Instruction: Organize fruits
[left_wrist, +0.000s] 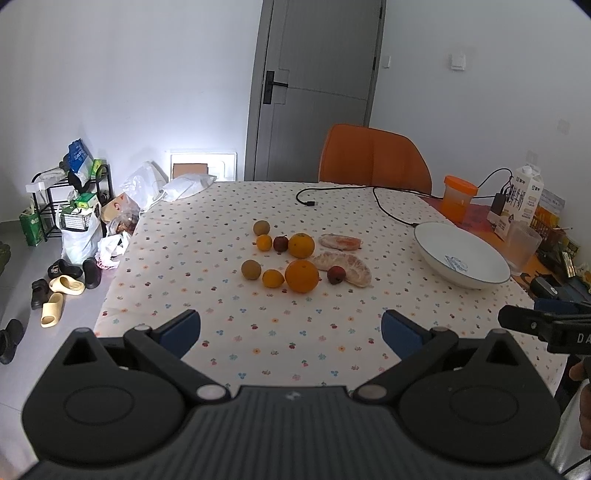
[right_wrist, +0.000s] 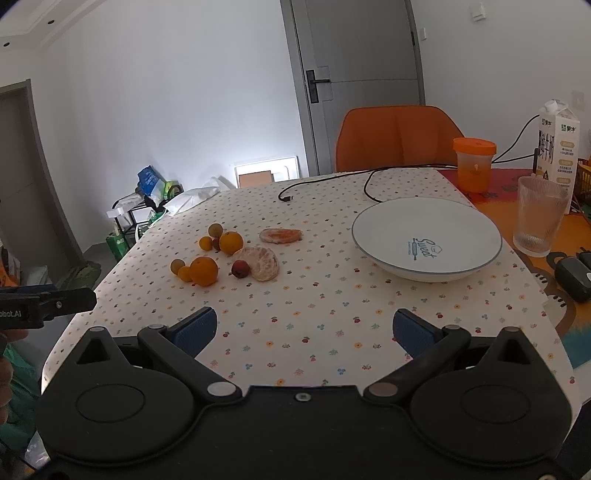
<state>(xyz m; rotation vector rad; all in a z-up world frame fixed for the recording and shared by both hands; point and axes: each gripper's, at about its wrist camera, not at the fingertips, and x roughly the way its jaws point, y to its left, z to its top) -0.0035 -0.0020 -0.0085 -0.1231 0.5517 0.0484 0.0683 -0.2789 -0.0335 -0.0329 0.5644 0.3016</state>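
Observation:
Fruits lie in two rows mid-table: a large orange (left_wrist: 301, 276) (right_wrist: 204, 271), a second orange (left_wrist: 301, 245) (right_wrist: 231, 242), small tangerines (left_wrist: 273, 278), brown longans (left_wrist: 251, 269), small red fruits (left_wrist: 336, 274) (right_wrist: 239, 268), and peeled pomelo pieces (left_wrist: 347, 266) (right_wrist: 261, 263). A white bowl (left_wrist: 436, 254) (right_wrist: 373, 240) stands empty to the right. My left gripper (left_wrist: 290, 330) is open and empty above the near table edge. My right gripper (right_wrist: 304, 328) is open and empty, nearer the bowl.
A black cable (left_wrist: 384, 206) lies at the table's far side. An orange chair (left_wrist: 373, 158) stands behind. An orange cup (right_wrist: 474, 164), milk carton (right_wrist: 557, 144) and glass (right_wrist: 539, 218) stand at right. Bags and shoes (left_wrist: 66, 280) lie on the floor left.

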